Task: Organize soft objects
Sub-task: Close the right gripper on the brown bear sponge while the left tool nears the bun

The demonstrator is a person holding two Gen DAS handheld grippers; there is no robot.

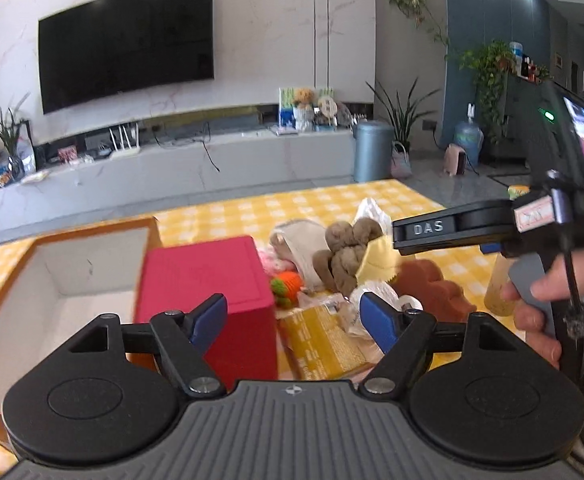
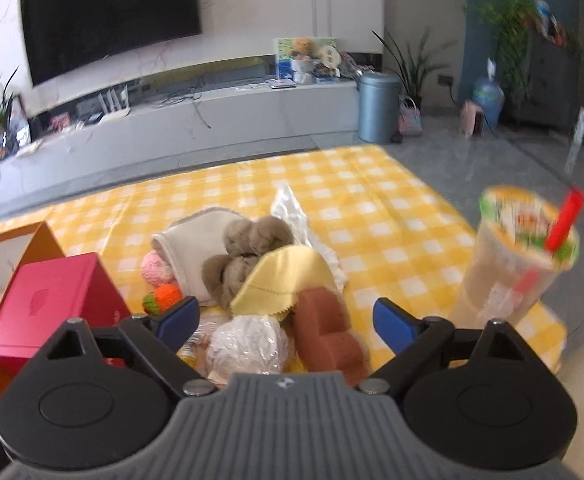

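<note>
1. The left gripper (image 1: pixel 293 318) has its blue-padded fingers (image 1: pixel 212 320) spread wide and holds nothing; it hangs above the near edge of the yellow-and-white checked tablecloth (image 2: pixel 371 200), with the red rectangular tissue box (image 1: pixel 208 280) just beyond its left finger.
2. The right gripper (image 2: pixel 288 320) is likewise wide open and empty, poised over the crumpled clear plastic bag (image 2: pixel 248 344) and the reddish-brown sponge block (image 2: pixel 327 332).
3. In the left wrist view the right tool reaches in from the right edge, level and pointing left, the person's right hand (image 1: pixel 539 300) wrapped round its grey grip.
4. The soft things lie heaped mid-cloth: a brown plush toy (image 2: pixel 244 256), a cream folded cloth (image 2: pixel 192 248) touching it, a yellow wiping cloth (image 2: pixel 284 280) draped over the plush, a pink knitted ball (image 2: pixel 156 270) and an orange knitted ball (image 2: pixel 164 296).
5. An open orange box with white lining (image 1: pixel 72 272) stands at the cloth's left edge, touching the tissue box.
6. A lidded drink cup with a red straw (image 2: pixel 519 256) stands near the right edge.
</note>
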